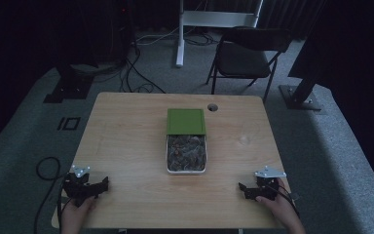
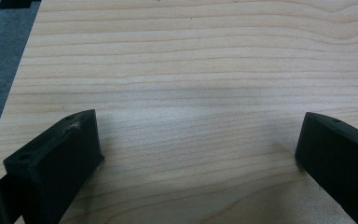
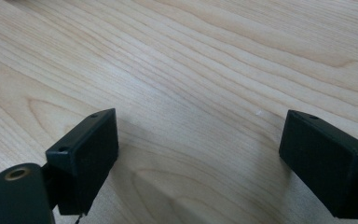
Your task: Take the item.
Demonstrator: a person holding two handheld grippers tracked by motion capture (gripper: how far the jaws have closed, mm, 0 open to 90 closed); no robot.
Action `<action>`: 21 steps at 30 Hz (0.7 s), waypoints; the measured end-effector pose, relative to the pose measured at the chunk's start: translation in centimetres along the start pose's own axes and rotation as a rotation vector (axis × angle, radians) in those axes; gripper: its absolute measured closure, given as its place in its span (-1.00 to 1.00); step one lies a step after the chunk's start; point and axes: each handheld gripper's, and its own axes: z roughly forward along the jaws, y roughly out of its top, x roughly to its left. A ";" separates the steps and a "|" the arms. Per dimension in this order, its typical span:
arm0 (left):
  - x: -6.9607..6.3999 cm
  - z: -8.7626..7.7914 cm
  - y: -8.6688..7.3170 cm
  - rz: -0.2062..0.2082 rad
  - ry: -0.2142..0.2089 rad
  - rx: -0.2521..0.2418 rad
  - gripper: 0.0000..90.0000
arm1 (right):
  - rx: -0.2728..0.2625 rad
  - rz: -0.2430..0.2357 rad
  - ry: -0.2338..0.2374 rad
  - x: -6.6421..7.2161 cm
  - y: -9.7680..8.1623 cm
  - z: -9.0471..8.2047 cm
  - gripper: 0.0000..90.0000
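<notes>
Resting on bare table (image 1: 126, 146), both claws spread, no writing legible

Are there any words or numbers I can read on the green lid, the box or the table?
None: no words, numbers or signs can be read anywhere.
The flat green square lid is plain.
The white rectangular tray of dark, mottled bits has no label that shows.
The light wooden table shows only grain.
Both black two-jaw grippers, left and right, carry no legible marking.

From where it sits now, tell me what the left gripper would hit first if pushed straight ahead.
Probably bare table: the left gripper, jaws open and empty, tilts down at the wood. The tray lies off to its side.
</notes>
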 end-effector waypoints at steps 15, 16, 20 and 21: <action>0.2 0.0 0.0 0.028 -0.029 -0.001 -0.99 | -0.001 0.012 -0.012 0.1 0.1 0.1 -0.74; 0.3 0.0 0.0 0.033 -0.031 0.000 -0.99 | -0.001 0.014 -0.013 0.1 0.1 0.1 -0.74; 0.2 0.1 0.2 0.027 -0.028 -0.001 -0.99 | -0.010 0.031 -0.009 0.2 0.4 0.1 -0.74; 0.3 0.2 0.1 0.027 -0.028 -0.001 -0.99 | -0.011 0.030 -0.011 0.2 0.4 0.1 -0.74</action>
